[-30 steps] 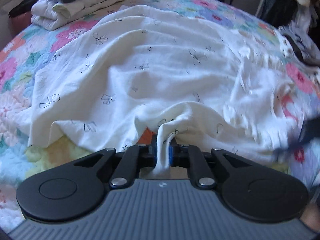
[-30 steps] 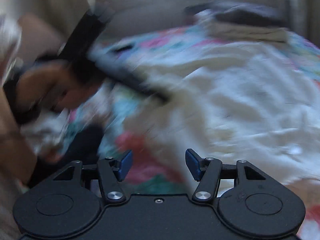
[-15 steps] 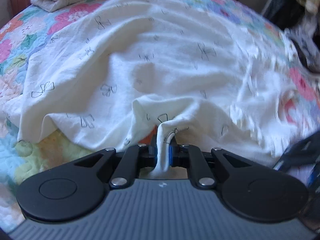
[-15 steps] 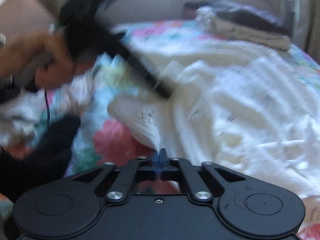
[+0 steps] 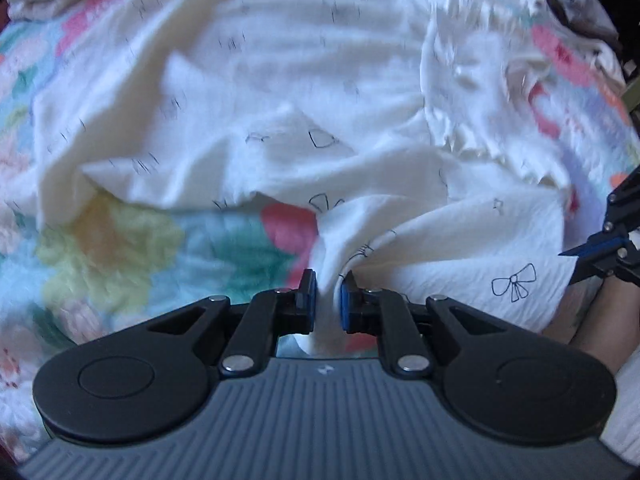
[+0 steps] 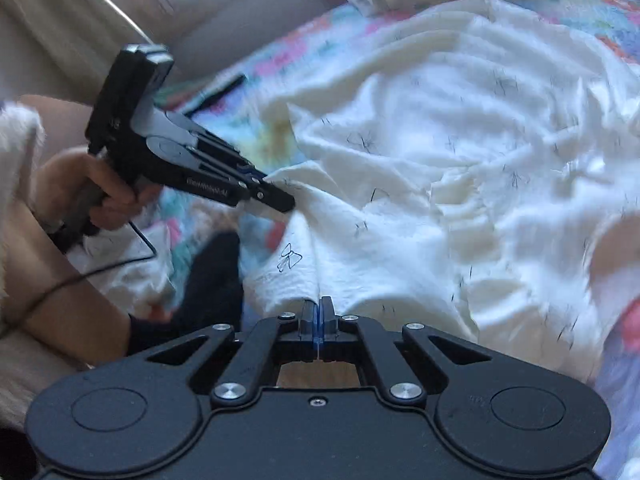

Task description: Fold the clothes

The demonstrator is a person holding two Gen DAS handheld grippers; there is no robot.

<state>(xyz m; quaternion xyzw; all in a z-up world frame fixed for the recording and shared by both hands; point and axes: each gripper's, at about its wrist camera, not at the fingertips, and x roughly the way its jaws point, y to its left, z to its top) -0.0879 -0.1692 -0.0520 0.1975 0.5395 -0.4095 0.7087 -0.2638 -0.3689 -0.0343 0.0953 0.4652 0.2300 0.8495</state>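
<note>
Left wrist view: left gripper [image 5: 327, 294] pinches a bunched fold of the white garment [image 5: 280, 92] on the quilt [image 5: 132, 248]; right gripper [image 6: 319, 320] is closed, apparently on its near hem

My left gripper [image 5: 327, 294] is black linkage on a ribbed grey body, with blue pads [image 5: 311, 294], silver pivot screws and round black discs at 8 and 4 o'clock. My right gripper [image 6: 319, 320] is all black, one small screw at centre. Bare skin on my left hand [image 6: 100, 188]; a thin black cable [image 6: 120, 258] trails at 7 o'clock.
</note>
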